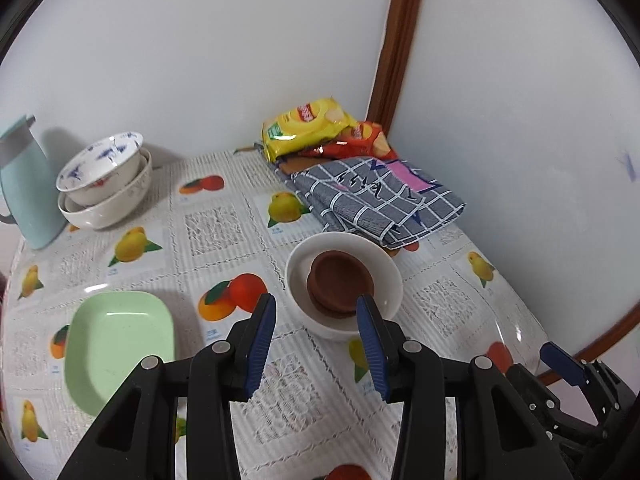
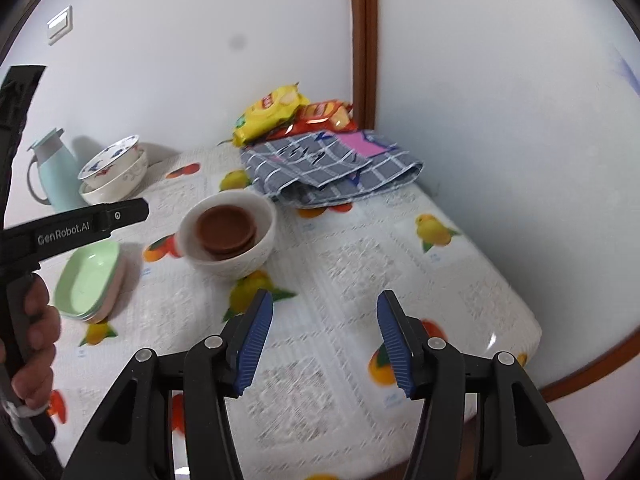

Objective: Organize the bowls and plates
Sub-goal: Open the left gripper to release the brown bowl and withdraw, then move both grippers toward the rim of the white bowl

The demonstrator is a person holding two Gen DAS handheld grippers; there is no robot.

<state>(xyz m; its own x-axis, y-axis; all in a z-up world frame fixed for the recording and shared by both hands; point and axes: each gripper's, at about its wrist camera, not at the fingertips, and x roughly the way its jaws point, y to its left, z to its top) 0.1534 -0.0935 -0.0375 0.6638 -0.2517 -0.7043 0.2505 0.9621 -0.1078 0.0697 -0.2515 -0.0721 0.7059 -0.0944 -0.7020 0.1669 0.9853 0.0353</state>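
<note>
A white bowl (image 1: 386, 280) stands on the fruit-print tablecloth with brown saucers (image 1: 340, 276) stacked inside it. Just in front of and above its near rim hovers my left gripper (image 1: 315, 302), open, with nothing between its blue pads. A pale green rectangular dish (image 1: 116, 344) lies to the left. From the right wrist view the same white bowl (image 2: 256, 254) and brown saucers (image 2: 226, 226) sit ahead on the left, and the green dish (image 2: 86, 280) rests on a pink one. My right gripper (image 2: 325, 300) is open over bare cloth, holding nothing.
Two patterned bowls (image 1: 100, 172) are nested at the back left beside a light blue jug (image 1: 24, 188). A folded checked cloth (image 1: 380, 196) and snack bags (image 1: 308, 124) fill the back corner by the walls. The table edge (image 2: 520, 344) runs along the right.
</note>
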